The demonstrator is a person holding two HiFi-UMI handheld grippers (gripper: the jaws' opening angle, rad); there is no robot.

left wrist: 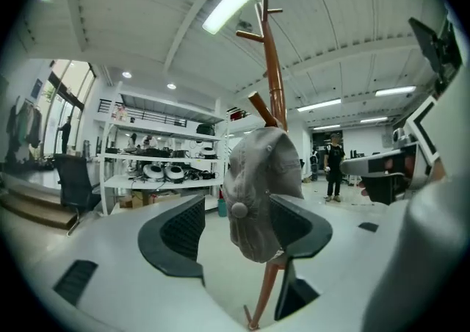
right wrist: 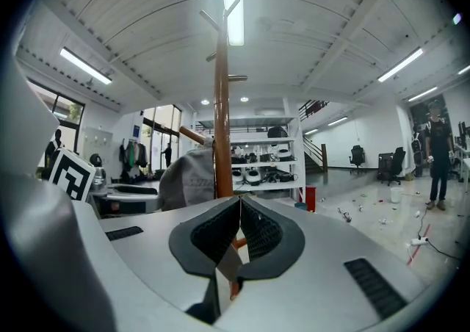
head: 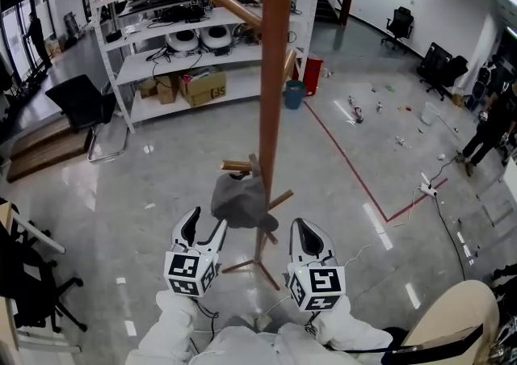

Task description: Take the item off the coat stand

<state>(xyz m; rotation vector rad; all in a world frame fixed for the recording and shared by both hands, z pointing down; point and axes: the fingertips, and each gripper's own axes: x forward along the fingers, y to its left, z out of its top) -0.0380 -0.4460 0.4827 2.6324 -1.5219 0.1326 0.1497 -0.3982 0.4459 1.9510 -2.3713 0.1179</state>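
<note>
- In the middle of the shiny floor, in the head view, stands a tall brown coat stand (head: 271,73).
- A grey cap (head: 238,200) hangs low on the stand. It sits on a short peg (head: 236,166) that sticks out from the pole toward 9 o'clock.
- The left gripper (head: 205,227) is just beside the cap, at 7 o'clock from it.
- Its jaws are wide apart. In the left gripper view the cap hangs in the gap between them, closer to the right jaw. The jaws do not squeeze it, and I cannot tell if the cap touches that jaw.
- The right gripper (head: 309,236) is at 4 o'clock from the cap, on the other side of the pole.
- Its jaws are pressed together with nothing between them.
- A white shelf (head: 186,28) with boxes on it stands far behind the stand, at 11 o'clock.
- A red line (head: 347,161) runs across the floor at 2 o'clock from the cap.
</note>
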